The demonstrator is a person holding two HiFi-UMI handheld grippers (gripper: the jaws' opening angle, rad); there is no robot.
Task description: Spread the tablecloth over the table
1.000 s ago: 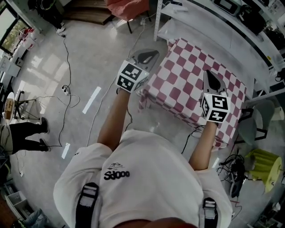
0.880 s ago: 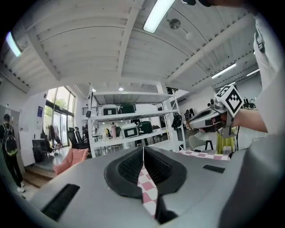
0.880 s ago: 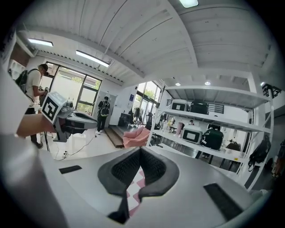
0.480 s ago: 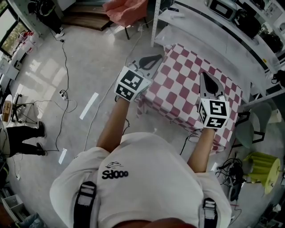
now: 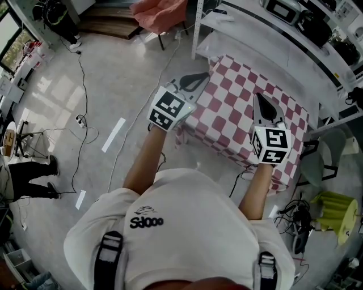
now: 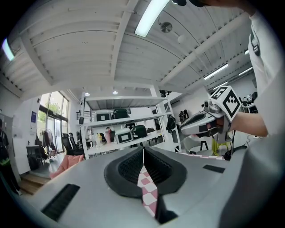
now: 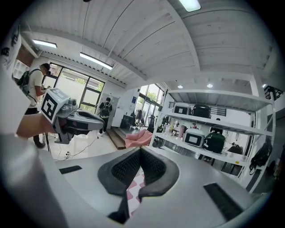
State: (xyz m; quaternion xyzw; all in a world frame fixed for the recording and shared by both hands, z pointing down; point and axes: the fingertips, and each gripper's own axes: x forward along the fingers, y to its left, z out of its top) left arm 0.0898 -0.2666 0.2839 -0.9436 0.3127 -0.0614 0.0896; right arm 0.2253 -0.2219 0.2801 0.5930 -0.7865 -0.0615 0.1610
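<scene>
Draping over the small counter, the red-and-white checked tablecloth (image 5: 238, 116) lies flat across the top and hides it completely, with cloth hanging down the near side. It looks nearly in place.

The person in front of me grips it at its two near corners. The left tongs (image 5: 195, 79) are pressed together on the left corner, and the left gripper view shows a strip of check running down between the pads. The right tongs (image 5: 262, 106) are clamped on the right side in the same way, with check showing below their closed jaws. Both tongs point away from the person, roughly level and well apart. I'd judge that this keeps the near hem stretched so the cloth can be tugged square and the overhang evened out.

The counter stands on a pale grey polished floor (image 5: 130, 62) crossed by loose black cables (image 5: 85, 68) and short white tape strips (image 5: 115, 135). Just behind the counter is a white shelving rack (image 5: 266, 42) carrying dark appliances. A pink chair (image 5: 161, 14) sits further back, and a grey chair (image 5: 317, 161) stands beside the counter on the right. A bystander (image 5: 31, 170) stands off to the left.
</scene>
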